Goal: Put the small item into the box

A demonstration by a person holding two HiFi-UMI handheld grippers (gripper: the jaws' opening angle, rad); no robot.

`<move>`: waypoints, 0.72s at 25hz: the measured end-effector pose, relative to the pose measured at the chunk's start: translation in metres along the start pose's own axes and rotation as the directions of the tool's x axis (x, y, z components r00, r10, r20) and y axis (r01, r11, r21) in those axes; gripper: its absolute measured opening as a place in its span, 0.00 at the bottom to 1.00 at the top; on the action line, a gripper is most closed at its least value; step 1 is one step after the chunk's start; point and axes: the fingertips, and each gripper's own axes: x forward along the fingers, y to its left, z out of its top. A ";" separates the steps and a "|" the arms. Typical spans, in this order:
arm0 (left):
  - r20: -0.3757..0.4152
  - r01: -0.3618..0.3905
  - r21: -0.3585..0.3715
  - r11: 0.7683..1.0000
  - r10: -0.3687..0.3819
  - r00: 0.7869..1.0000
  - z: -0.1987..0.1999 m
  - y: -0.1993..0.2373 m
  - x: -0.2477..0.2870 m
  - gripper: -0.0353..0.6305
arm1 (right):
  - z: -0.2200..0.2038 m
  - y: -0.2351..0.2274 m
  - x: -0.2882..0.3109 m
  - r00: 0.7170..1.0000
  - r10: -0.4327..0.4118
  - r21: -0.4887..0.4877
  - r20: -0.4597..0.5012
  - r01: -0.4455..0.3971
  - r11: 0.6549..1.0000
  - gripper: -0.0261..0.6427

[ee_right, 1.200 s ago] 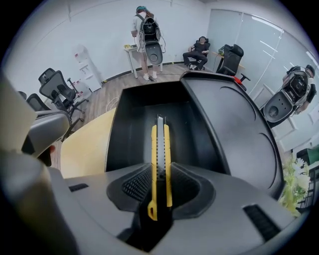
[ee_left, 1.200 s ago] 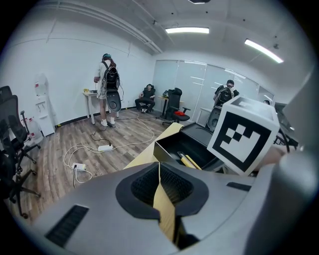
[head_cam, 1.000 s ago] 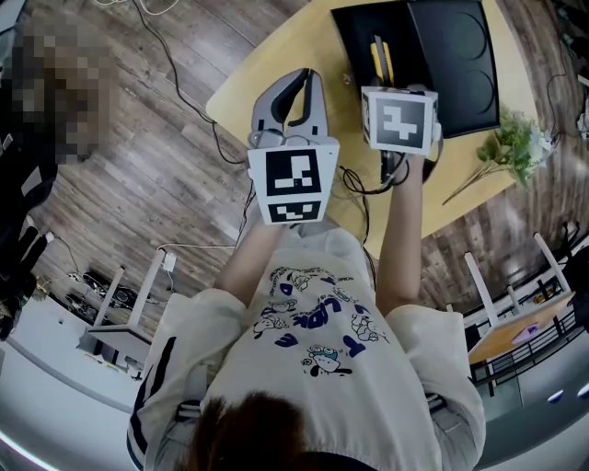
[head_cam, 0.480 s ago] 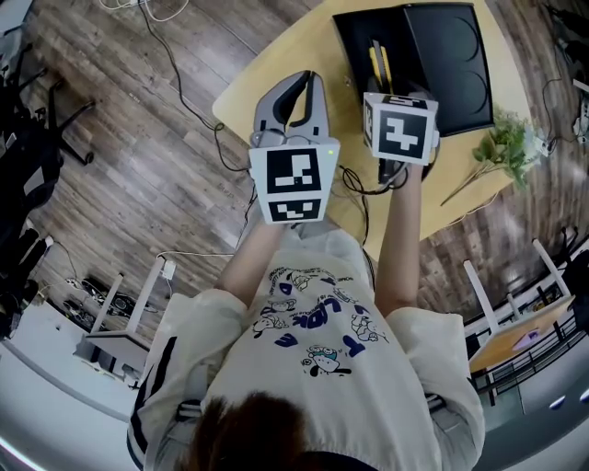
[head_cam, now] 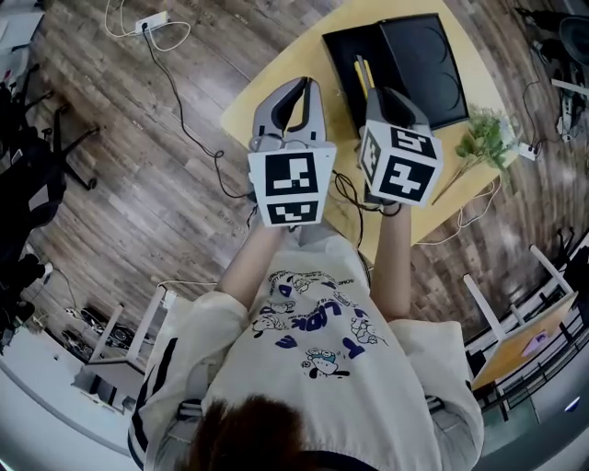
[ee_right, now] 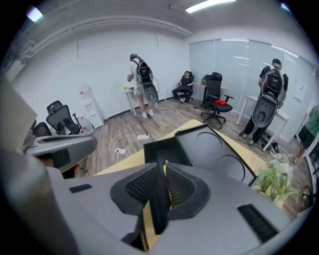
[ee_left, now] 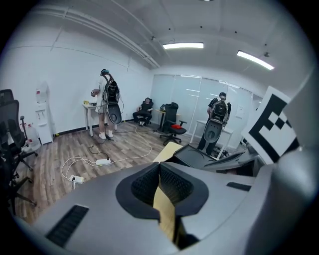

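Observation:
A black box (head_cam: pixel 405 55) lies open on the yellow table (head_cam: pixel 241 109), its lid flat to the right. The small yellow and black item (head_cam: pixel 360 69) rests in the box's left compartment. My right gripper (head_cam: pixel 386 94) hovers just in front of the box. In the right gripper view the right gripper (ee_right: pixel 163 167) points down at the box (ee_right: pixel 162 147); its jaws have just been closing and stand a thin slit apart with nothing between them. My left gripper (head_cam: pixel 307 86) hangs over the table left of the box. In the left gripper view the left gripper (ee_left: pixel 159 167) is shut and empty.
A green plant sprig (head_cam: pixel 483 138) lies on the table right of the box. Black cables (head_cam: pixel 354 198) trail off the near table edge. A power strip (head_cam: pixel 150 20) and cords lie on the wood floor. People (ee_left: pixel 107 104) and office chairs (ee_left: pixel 172 127) stand across the room.
Both grippers have risen toward the camera. The right gripper has pulled back from the box and its marker cube has tilted. The yellow item stays in the box.

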 end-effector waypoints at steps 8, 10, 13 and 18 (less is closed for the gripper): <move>0.104 0.035 0.042 0.998 -0.040 0.994 0.040 -0.013 -0.034 0.08 | 0.034 0.010 -0.063 0.978 -0.041 0.039 0.205 0.034 0.999 0.10; 0.124 0.037 0.047 0.998 -0.042 0.991 0.047 -0.014 -0.045 0.08 | 0.036 0.016 -0.075 0.973 -0.039 0.036 0.228 0.032 0.999 0.10; 0.160 0.039 0.054 0.998 -0.047 0.986 0.058 -0.013 -0.057 0.08 | 0.040 0.026 -0.089 0.963 -0.036 0.032 0.267 0.028 0.999 0.10; 0.197 0.043 0.070 0.997 -0.056 0.979 0.070 -0.018 -0.077 0.08 | 0.046 0.036 -0.116 0.937 -0.052 0.058 0.346 0.034 0.998 0.10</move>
